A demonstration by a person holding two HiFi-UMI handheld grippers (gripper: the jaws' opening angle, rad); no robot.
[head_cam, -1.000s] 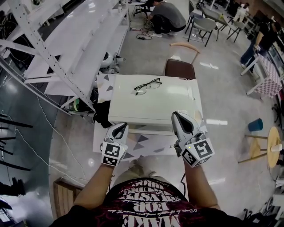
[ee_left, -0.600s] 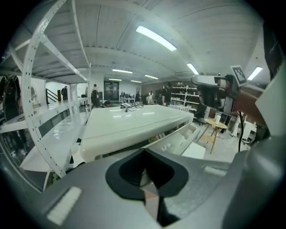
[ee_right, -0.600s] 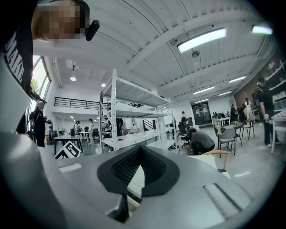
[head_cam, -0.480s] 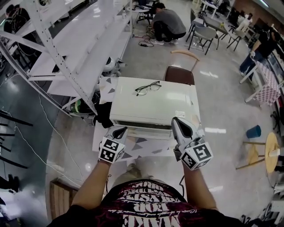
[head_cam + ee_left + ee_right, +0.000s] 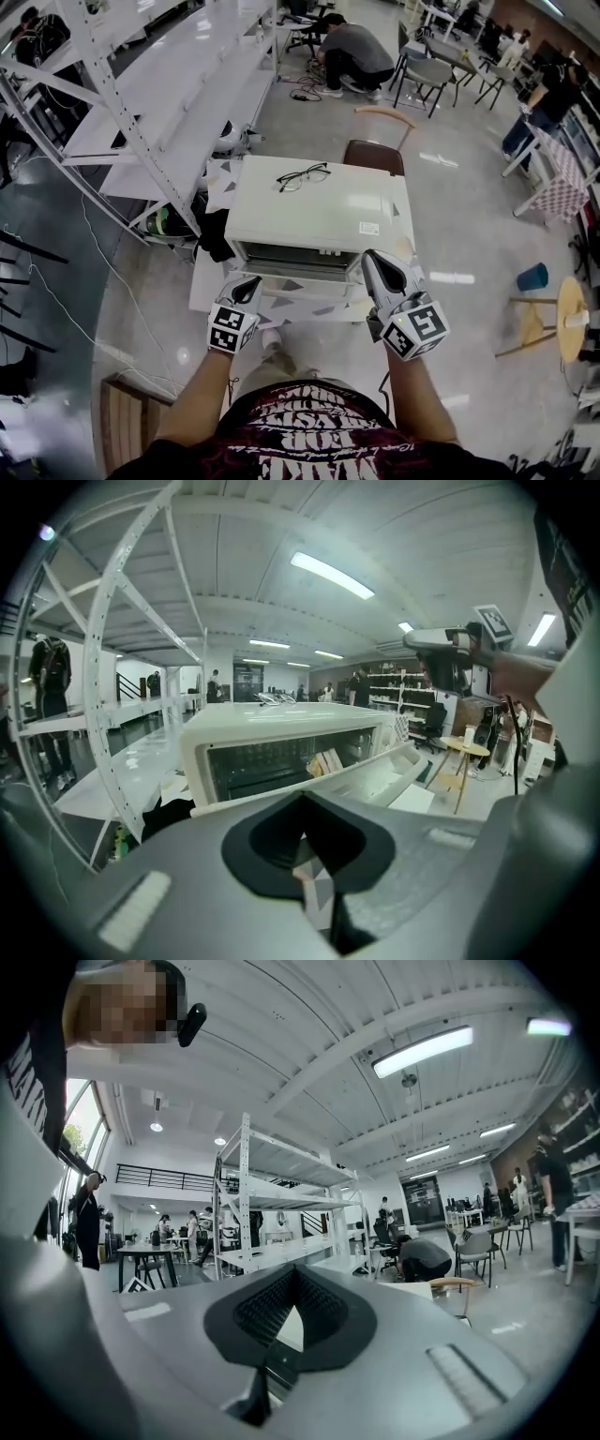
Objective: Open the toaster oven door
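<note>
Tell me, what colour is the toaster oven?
The toaster oven is creamy white on its top and front frame. The head view shows it best.

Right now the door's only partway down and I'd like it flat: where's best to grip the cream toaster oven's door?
Take the cream toaster oven door by its free top edge, near the middle, coming from the front and above: it tilts outward, apparently bottom-hinged.
</note>
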